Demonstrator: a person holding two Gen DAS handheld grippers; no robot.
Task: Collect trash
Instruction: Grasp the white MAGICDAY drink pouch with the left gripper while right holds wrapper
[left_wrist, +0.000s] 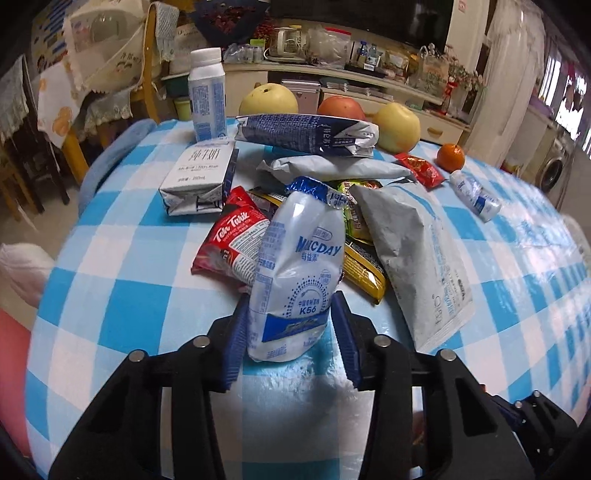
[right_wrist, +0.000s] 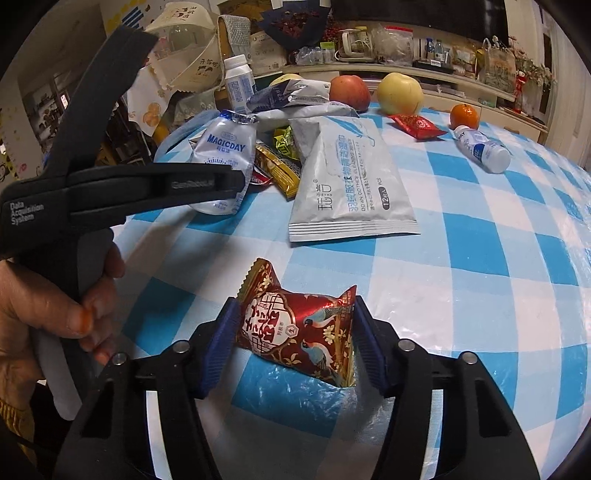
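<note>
A crushed white MAGICDAY bottle (left_wrist: 295, 266) with a torn blue foil top stands between the blue pads of my left gripper (left_wrist: 291, 299), and both pads press on its lower body. The right wrist view shows that same bottle (right_wrist: 225, 147) from the side, with the left gripper (right_wrist: 236, 184) around it. My right gripper (right_wrist: 295, 306) is shut on a red foil snack packet (right_wrist: 299, 328) with birds printed on it, lying on the blue-and-white checked tablecloth (right_wrist: 480, 258).
Behind the bottle lies a pile: a red Teh Tarik sachet (left_wrist: 232, 240), a milk carton (left_wrist: 199, 181), yellow wrappers (left_wrist: 365, 273), a grey wipes pouch (right_wrist: 347, 177), a small bottle (right_wrist: 484, 147) lying down. An upright bottle (left_wrist: 207, 96), apples (right_wrist: 400, 94) and an orange (right_wrist: 463, 115) stand at the far edge.
</note>
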